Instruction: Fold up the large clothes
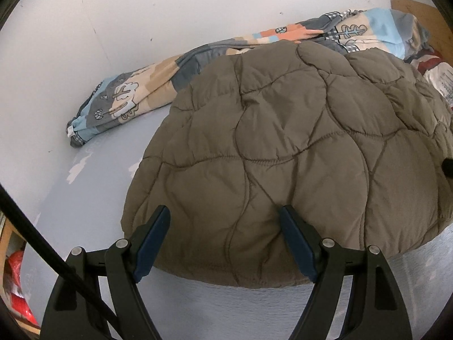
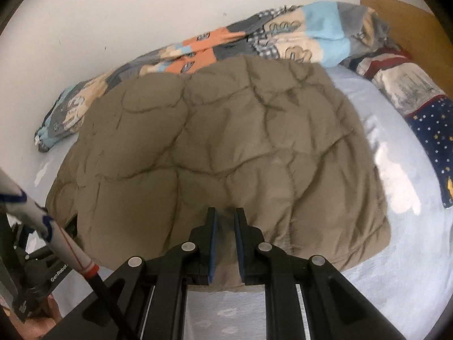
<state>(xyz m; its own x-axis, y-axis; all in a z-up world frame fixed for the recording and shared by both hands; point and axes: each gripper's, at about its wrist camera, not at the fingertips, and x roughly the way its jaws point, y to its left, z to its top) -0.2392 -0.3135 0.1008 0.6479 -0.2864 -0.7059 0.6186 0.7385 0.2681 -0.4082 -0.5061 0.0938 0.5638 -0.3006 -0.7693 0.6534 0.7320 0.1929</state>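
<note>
Pale smooth bedsheet (image 2: 396,255) bears a puffy, wavy-quilted olive jacket (image 2: 215,141).

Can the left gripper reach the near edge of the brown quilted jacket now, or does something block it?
Probably yes. The left gripper has its jaws wide open and empty just over the near edge of the brown quilted jacket, with nothing between them. The patterned blanket lies behind it, out of the way.

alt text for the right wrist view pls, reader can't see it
A brown quilted jacket lies spread on a pale blue sheet, with the right gripper over its near edge, jaws nearly shut. A patchwork blanket is bunched behind it against the white wall.
</note>
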